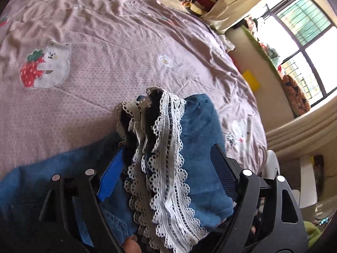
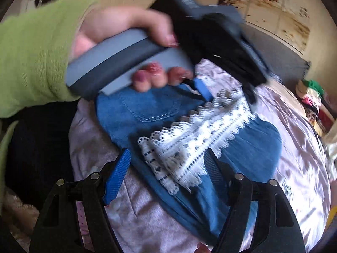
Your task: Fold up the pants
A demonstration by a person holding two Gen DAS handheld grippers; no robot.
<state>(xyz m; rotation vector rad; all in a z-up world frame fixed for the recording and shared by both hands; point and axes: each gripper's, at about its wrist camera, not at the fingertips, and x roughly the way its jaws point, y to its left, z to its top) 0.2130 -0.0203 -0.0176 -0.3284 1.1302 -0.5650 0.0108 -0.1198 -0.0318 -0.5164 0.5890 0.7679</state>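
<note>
Soft, limp blue denim pants point(image 2: 248, 145) with white lace trim point(image 2: 189, 147); both grippers, left point(image 1: 166, 172) and right point(image 2: 166, 168), gape empty; pinch denim edge, not snag-prone lace

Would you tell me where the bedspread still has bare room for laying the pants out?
Bare bedspread stretches beyond the blue pants, between the bear print and the flower print. The near edge is crowded: pants, white lace and both grippers.
</note>
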